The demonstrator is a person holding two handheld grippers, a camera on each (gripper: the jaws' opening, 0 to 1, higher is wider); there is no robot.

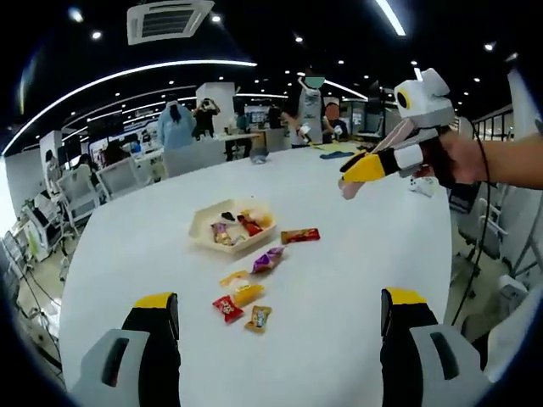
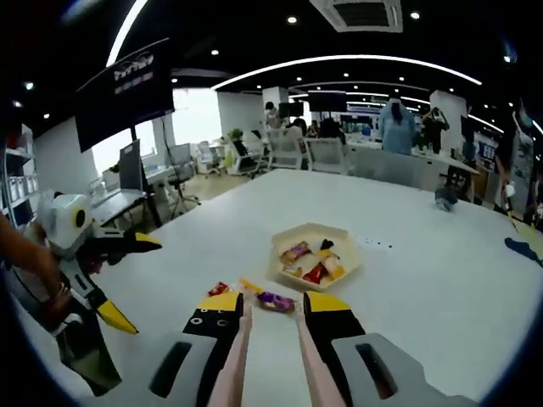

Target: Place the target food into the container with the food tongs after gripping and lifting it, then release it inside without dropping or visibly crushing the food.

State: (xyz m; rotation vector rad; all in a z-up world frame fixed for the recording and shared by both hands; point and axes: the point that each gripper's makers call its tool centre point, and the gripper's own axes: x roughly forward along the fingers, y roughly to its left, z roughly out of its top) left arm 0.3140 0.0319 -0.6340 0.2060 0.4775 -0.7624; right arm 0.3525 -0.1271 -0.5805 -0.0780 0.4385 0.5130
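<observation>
A beige tray [image 1: 204, 229] on the white table [image 1: 356, 271] holds several wrapped sweets. More sweets lie loose in front of it: a red packet [image 1: 299, 236], a purple one [image 1: 267, 259], a yellow one [image 1: 242, 288] and a small red one [image 1: 227, 309]. My left gripper [image 1: 280, 298] stands wide open and holds nothing. My right gripper [image 1: 366, 168] is shut on pink food tongs [image 1: 348, 190], high over the table's far right. In the right gripper view the tongs [image 2: 240, 352] run between my jaws [image 2: 273, 309], tips apart, pointing at the purple sweet [image 2: 276, 301] and the tray [image 2: 344, 254].
The left gripper [image 2: 136, 284] shows at the left, open, in a person's hand. The table's edge curves round on the near left [image 1: 76, 271]. Chairs, desks and people stand beyond the far side. A dark object [image 2: 444, 199] lies on the far table.
</observation>
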